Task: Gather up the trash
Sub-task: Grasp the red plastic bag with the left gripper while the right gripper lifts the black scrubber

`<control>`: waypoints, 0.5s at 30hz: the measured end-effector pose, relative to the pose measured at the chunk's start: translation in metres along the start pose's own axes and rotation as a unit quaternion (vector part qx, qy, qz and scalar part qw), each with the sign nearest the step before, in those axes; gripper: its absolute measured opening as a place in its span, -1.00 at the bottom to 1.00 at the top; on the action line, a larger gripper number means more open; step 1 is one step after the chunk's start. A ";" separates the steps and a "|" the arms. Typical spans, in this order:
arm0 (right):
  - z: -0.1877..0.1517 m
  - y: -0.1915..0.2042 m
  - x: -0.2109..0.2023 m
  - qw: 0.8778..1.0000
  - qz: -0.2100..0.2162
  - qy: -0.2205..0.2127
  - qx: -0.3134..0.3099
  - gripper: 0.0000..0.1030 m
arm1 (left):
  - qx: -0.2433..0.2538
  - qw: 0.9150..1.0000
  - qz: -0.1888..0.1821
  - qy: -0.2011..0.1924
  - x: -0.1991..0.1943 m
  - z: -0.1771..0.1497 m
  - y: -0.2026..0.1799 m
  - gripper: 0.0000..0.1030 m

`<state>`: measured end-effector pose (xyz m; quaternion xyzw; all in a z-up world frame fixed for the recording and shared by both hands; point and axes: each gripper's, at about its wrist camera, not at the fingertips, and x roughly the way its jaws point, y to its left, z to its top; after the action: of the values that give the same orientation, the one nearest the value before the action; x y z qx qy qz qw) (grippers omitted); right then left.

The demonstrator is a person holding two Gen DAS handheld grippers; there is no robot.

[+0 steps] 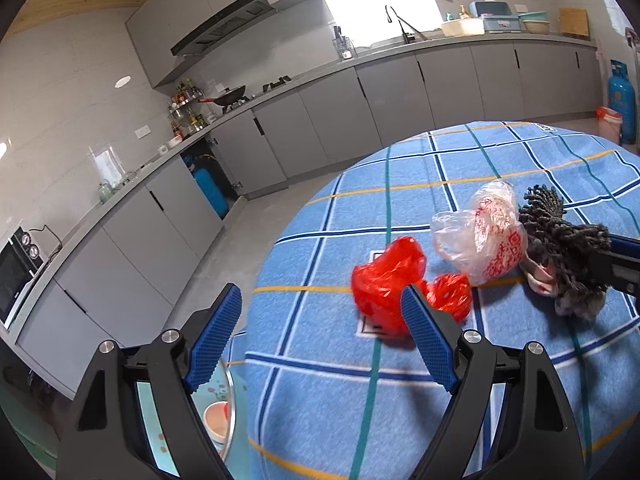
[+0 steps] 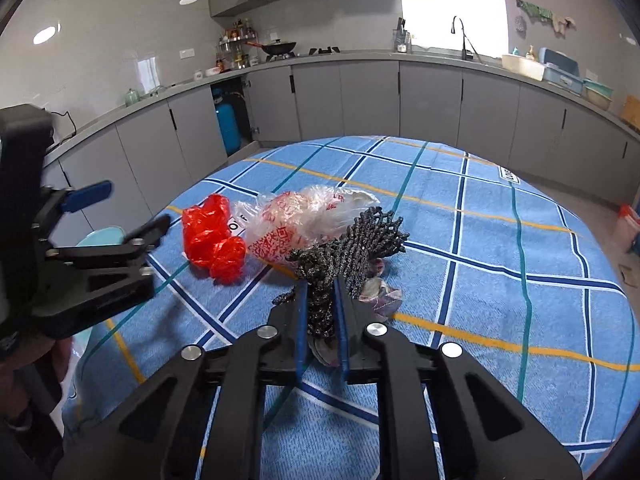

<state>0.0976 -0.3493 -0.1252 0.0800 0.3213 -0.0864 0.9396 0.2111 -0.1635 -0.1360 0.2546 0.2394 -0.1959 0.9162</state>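
Note:
A crumpled red plastic bag (image 1: 384, 284) (image 2: 212, 236) lies on the round table with a blue checked cloth (image 1: 480, 160) (image 2: 500, 240). Beside it lies a clear plastic bag with red print (image 1: 488, 236) (image 2: 304, 216). My right gripper (image 2: 320, 284) is shut on a dark knitted net-like rag (image 2: 352, 244) (image 1: 560, 232) with a pale scrap under it. My left gripper (image 1: 322, 298) (image 2: 132, 212) is open and empty at the table's left edge, its right finger just in front of the red bag.
Grey kitchen cabinets and a counter (image 2: 360, 92) run along the walls behind the table. A blue gas cylinder (image 1: 622, 100) and an orange-lined bin (image 1: 608, 120) stand at the far right. A light blue stool with a cup (image 1: 218, 420) is below the table's left edge.

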 end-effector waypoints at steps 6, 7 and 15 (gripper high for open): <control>0.001 -0.003 -0.019 0.999 -0.006 -0.036 -0.002 -0.81 | 0.001 1.000 -0.016 0.012 0.018 0.004 -0.012 0.56; 0.002 -0.004 -0.022 0.999 -0.007 -0.041 -0.002 -0.81 | 0.002 1.000 -0.017 0.014 0.021 0.004 -0.013 0.55; 0.002 -0.012 -0.024 0.999 -0.010 -0.050 0.007 -0.81 | 0.003 0.997 -0.059 0.043 0.035 -0.001 -0.020 -0.78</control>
<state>0.0776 -0.3583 -0.1103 0.0796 0.2741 -0.1016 0.9530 0.2297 -0.1868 -0.1635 0.2512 0.2920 -0.2390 0.8914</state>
